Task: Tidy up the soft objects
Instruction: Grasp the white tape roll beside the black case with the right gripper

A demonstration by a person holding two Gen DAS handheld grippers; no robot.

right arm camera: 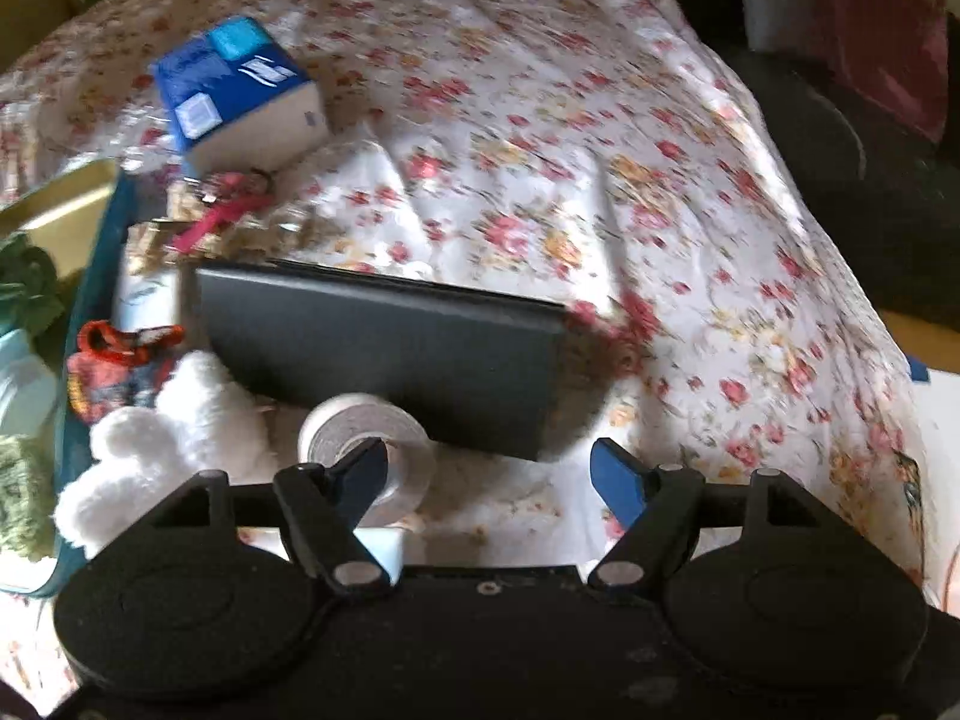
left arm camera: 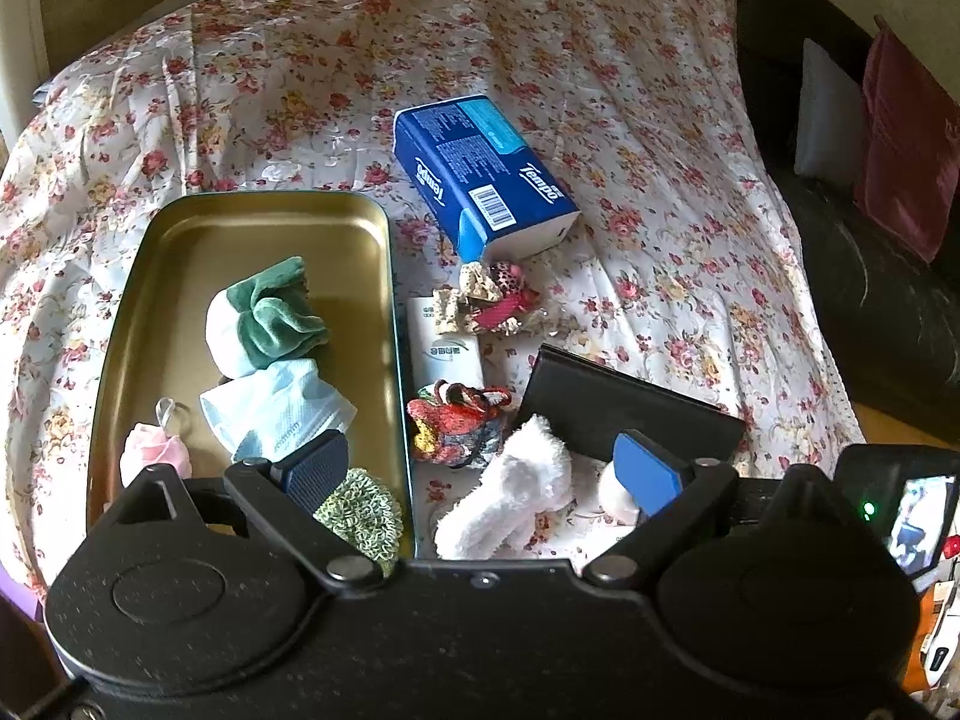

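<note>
A gold metal tray lies on the floral bedspread and holds a green-and-white cloth, a pale blue face mask, a pink soft item and a green knitted pad. My left gripper is open and empty above the tray's right rim, over a white fluffy cloth. A red patterned fabric piece and small fabric scraps lie right of the tray. My right gripper is open and empty, just above a white tape roll and next to the white fluffy cloth.
A blue tissue pack lies beyond the tray. A small white tissue packet sits beside the tray. A black flat case lies in front of the right gripper. A dark sofa with cushions stands at the right of the bed.
</note>
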